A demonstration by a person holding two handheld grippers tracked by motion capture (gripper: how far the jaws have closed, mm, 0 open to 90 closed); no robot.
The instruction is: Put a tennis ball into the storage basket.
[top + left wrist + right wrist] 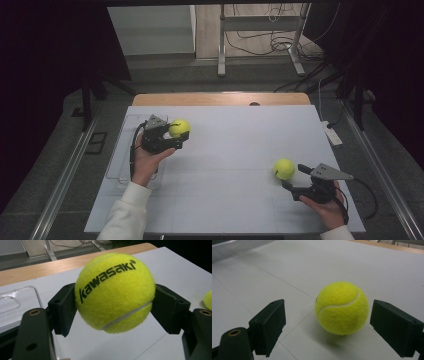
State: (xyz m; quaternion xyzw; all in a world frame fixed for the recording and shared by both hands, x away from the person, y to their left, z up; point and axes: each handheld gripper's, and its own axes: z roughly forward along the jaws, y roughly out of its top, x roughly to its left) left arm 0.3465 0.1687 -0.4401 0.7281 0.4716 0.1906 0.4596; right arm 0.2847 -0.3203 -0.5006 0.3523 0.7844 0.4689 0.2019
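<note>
The left claw (115, 305) grasps a tennis ball (115, 292) above the white bench (235, 150), its "kawasaki" lettering slanting upward to the right. The right claw (337, 325) stands released around a second ball (342, 308) resting on the bench, pads apart from it.

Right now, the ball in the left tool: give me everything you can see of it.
The held tennis ball is bright yellow-green felt, fuzzy, with a white curved seam across its lower right and "kawasaki" printed in black, tilted upward. It looks round and undented. The left tool is shut on it, one black pad pressing each side, holding it off the white table near the far left, beside a clear plastic tray. Nothing else touches it.
</note>
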